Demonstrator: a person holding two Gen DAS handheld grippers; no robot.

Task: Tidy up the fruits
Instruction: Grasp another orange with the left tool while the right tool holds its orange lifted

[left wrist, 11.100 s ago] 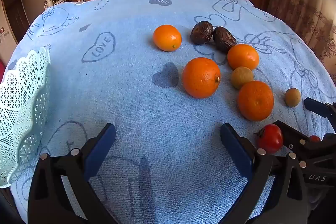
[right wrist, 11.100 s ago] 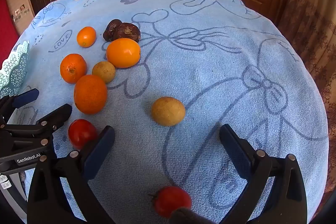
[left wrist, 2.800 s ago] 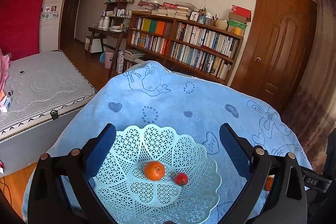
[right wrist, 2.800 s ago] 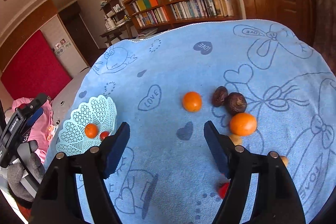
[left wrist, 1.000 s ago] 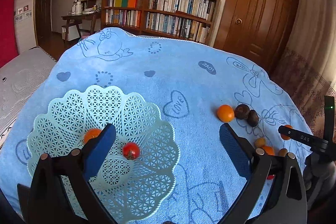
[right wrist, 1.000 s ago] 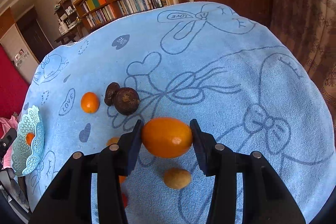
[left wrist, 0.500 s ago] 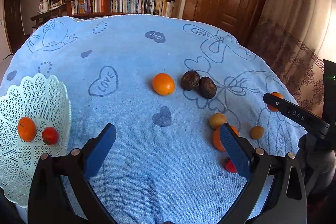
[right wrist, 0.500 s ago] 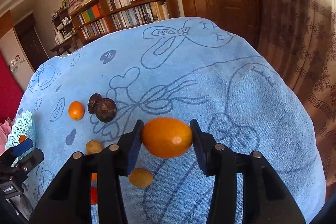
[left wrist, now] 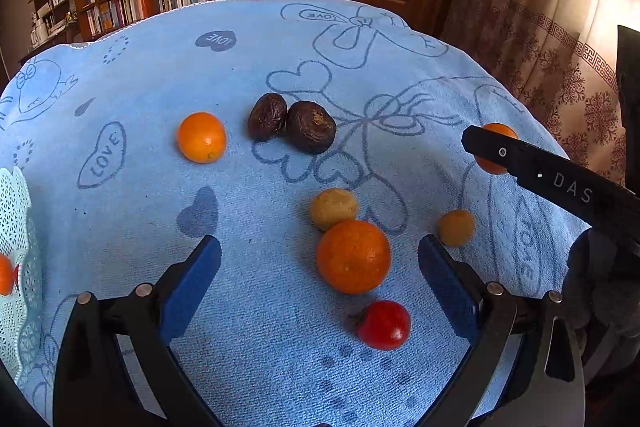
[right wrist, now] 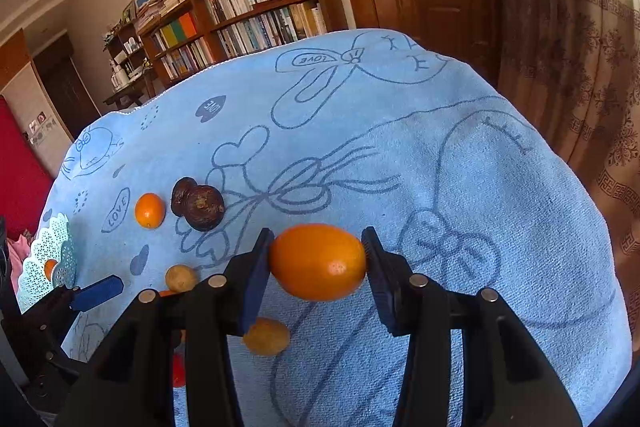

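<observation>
Your right tool (right wrist: 318,261) is clamping a smooth, oval orange (right wrist: 318,261) between its flat blue pads, lifted clear above the surface (right wrist: 460,167). Your left tool (left wrist: 320,273) is hanging spread wide with nothing in it, over a round dimpled orange (left wrist: 353,255) and a glossy red tomato (left wrist: 385,324). Around these are lying two matte tan fruits (left wrist: 333,207), two wrinkled dark fruits (left wrist: 311,126) touching each other, and a smaller orange (left wrist: 201,137). The looped blue terry cloth (left wrist: 248,67) is covering the surface. A pale lattice basket (left wrist: 18,227) with a scalloped rim is sitting at the left edge.
</observation>
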